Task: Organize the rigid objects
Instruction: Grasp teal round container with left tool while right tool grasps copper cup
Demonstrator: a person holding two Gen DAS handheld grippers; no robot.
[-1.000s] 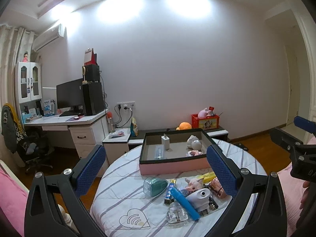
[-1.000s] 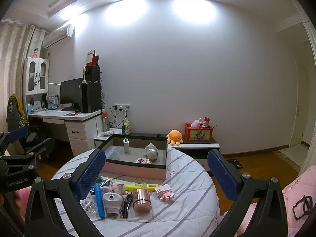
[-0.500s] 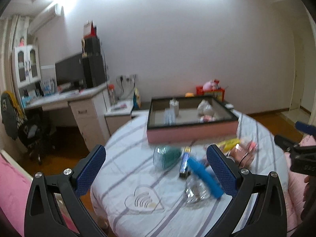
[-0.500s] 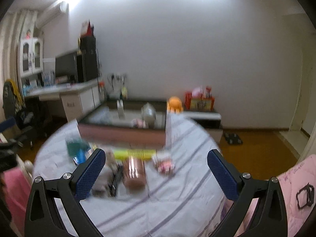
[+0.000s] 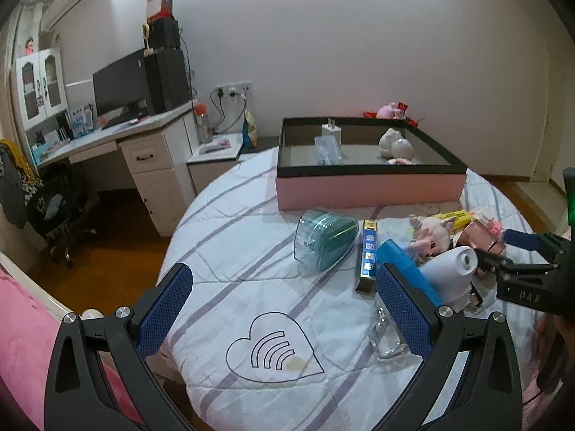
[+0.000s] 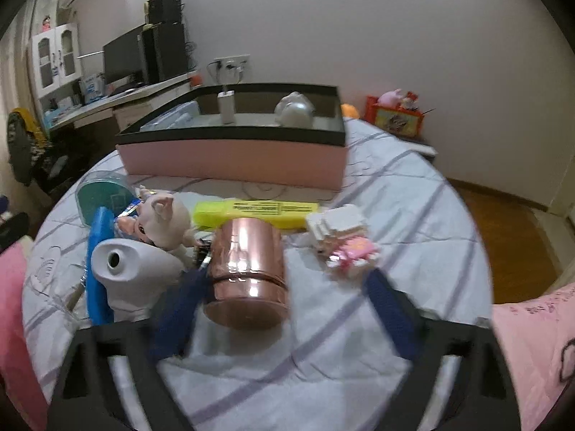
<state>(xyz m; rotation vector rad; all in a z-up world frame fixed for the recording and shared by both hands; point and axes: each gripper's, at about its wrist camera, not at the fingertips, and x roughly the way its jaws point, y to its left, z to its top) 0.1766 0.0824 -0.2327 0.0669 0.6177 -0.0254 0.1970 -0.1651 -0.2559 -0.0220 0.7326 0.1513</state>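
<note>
Between the closing right gripper (image 6: 284, 309) jaws (not yet touching) lies a copper tin (image 6: 248, 269); likely slippery, best clamped mid-body.

On table: 1 pink box w/ black rim (image 5: 370, 186), 1 shiny copper cup (image 6: 248, 269), 1 yellow carton (image 6: 255, 212), 1 pig doll (image 6: 161, 221), 1 white bottle (image 6: 133, 265).
</note>
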